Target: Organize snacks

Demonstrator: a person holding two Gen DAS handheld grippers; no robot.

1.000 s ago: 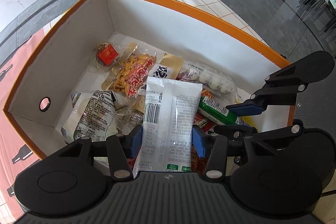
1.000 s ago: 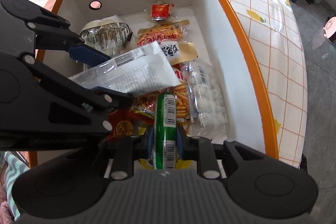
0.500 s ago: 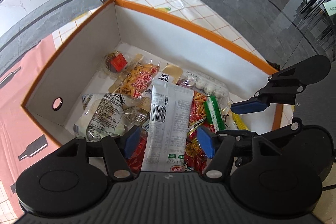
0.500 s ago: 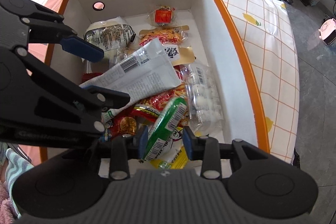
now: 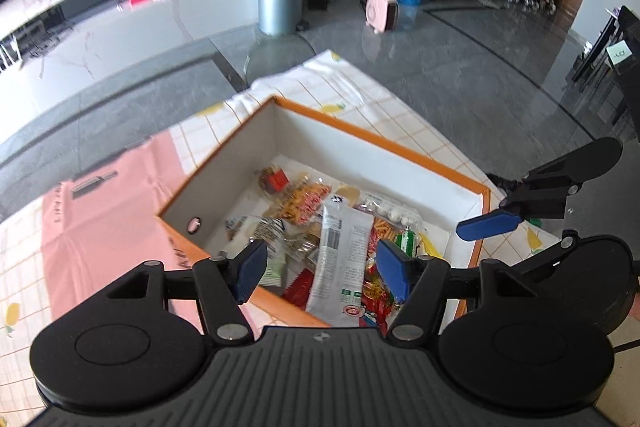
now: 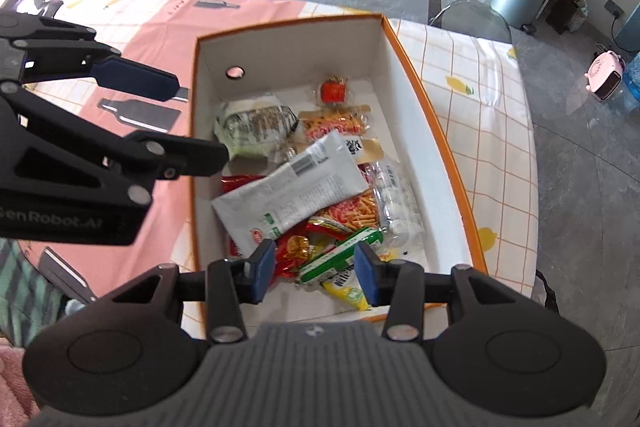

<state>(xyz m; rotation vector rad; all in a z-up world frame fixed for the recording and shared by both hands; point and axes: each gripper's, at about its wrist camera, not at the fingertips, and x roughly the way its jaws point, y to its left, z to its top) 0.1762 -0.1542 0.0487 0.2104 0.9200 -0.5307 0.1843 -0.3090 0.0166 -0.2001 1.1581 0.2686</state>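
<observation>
Both pairs of jaws stand spread with nothing between them: the left gripper (image 5: 318, 269) and the right gripper (image 6: 315, 271) each hang above the near end of the box (image 6: 432, 131), raised clear of its rim, so the snacks inside lie free of either tool. That height reads as a pause over the pile, and both tools point down into the box, presumably because that is where the snacks are being gathered.

The box is the largest thing here: a deep carton with white inner walls, an orange edge and a round finger hole (image 6: 235, 71) in one end wall. It sits on a tablecloth (image 6: 492, 131) checked in white with small lemons, beside a pink printed panel. Its high walls keep the loose packets from sliding out, which likely explains why they are simply heaped in rather than lined up.

On top of the heap lies the white packet (image 6: 296, 193), long and flat, barcode up, set slantwise across the others. Beneath and beside it, the red-and-orange stick snack bag (image 6: 352, 209) shows, then a clear bag of white sweets (image 6: 394, 203) against the right-hand wall. A crumpled green-and-white pouch (image 6: 256, 125) fills the far left corner. Nearest the right gripper lies the green sausage stick (image 6: 340, 259), tilted over a yellow packet (image 6: 348, 293). The smallest item, a red-wrapped morsel (image 6: 333, 91), rests alone near the far wall.
</observation>
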